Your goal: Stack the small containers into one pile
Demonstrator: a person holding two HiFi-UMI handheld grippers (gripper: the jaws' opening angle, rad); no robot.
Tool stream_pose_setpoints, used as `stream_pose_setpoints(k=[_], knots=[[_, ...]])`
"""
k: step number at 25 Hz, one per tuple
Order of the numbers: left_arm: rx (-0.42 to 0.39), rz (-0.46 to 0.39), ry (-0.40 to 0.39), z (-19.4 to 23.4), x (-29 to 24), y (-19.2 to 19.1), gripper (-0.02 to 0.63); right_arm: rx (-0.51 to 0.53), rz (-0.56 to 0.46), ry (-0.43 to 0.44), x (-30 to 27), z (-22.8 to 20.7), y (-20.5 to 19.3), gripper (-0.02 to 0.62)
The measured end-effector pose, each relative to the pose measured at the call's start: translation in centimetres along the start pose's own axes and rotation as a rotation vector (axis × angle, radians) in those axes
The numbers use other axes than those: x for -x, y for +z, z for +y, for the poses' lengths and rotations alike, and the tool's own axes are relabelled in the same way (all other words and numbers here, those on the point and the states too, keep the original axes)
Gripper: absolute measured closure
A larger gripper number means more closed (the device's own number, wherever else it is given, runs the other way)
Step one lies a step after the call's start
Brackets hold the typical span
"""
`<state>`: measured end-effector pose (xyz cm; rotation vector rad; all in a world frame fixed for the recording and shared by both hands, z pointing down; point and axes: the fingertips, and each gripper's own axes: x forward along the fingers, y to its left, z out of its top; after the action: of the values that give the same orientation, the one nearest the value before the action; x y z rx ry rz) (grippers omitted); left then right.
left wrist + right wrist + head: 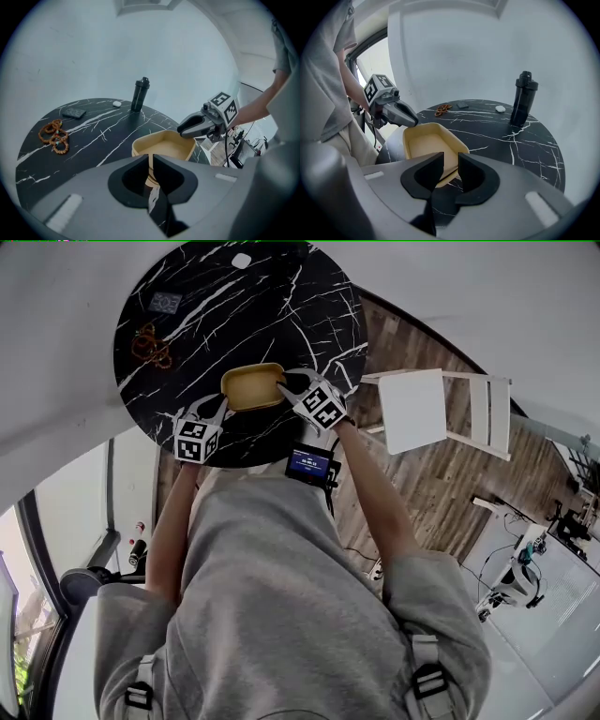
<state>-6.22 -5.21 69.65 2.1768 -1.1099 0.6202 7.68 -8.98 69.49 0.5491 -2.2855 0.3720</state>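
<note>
Tan container (251, 386) at near edge of black table (216, 296), between my grippers, left gripper (219, 409) almost closed, pinching its left wall, right gripper (287, 383) wider, clamping its right rim.

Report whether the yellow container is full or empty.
Empty. The yellow container shows a bare floor from wall to wall in both gripper views; nothing lies in it.
</note>
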Motion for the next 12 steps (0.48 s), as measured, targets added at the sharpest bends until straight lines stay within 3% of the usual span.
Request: stream_pose_setpoints(k=[12], knots=[[0.027, -0.004, -0.018, 0.57, -0.06, -0.37, 0.581, -0.024, -0.017, 0.000, -0.40, -0.05, -0.05, 0.485]])
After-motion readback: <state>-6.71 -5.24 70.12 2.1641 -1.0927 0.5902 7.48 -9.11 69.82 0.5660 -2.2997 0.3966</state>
